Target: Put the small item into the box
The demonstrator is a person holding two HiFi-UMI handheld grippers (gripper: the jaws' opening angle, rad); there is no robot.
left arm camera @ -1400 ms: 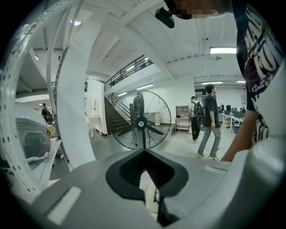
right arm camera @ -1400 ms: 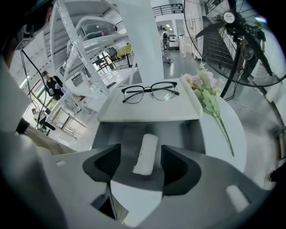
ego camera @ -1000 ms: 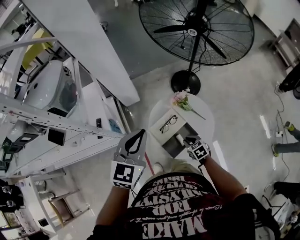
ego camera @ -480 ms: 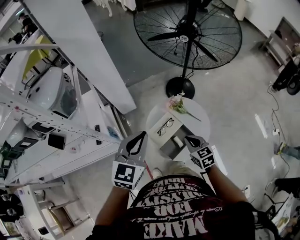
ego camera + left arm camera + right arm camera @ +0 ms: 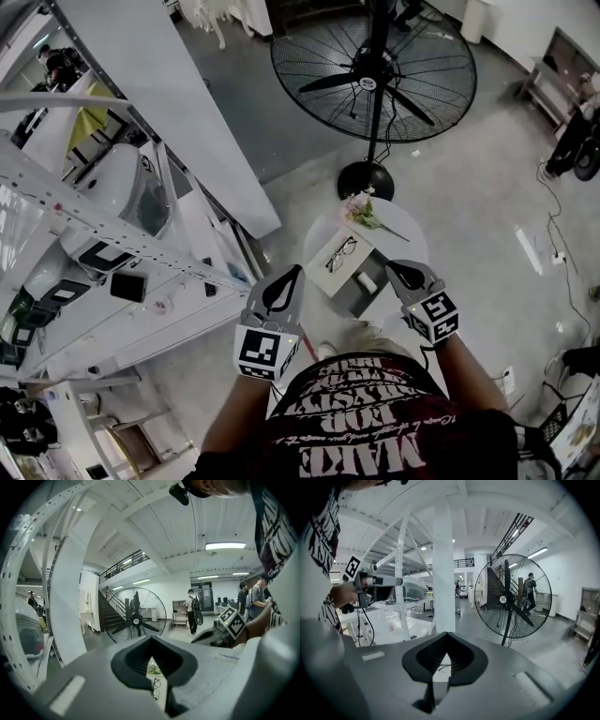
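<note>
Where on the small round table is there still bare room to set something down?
Bare top shows on the round table's right side, between the stem of the flowers and the rim, and a thin strip left of the white panel bearing the glasses. The middle and near side are crowded by that panel and the grey box.

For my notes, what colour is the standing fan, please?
The fan is black; the head view shows it best.

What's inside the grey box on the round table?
One small white item lies in the grey box; the right gripper covers the box's right edge.
</note>
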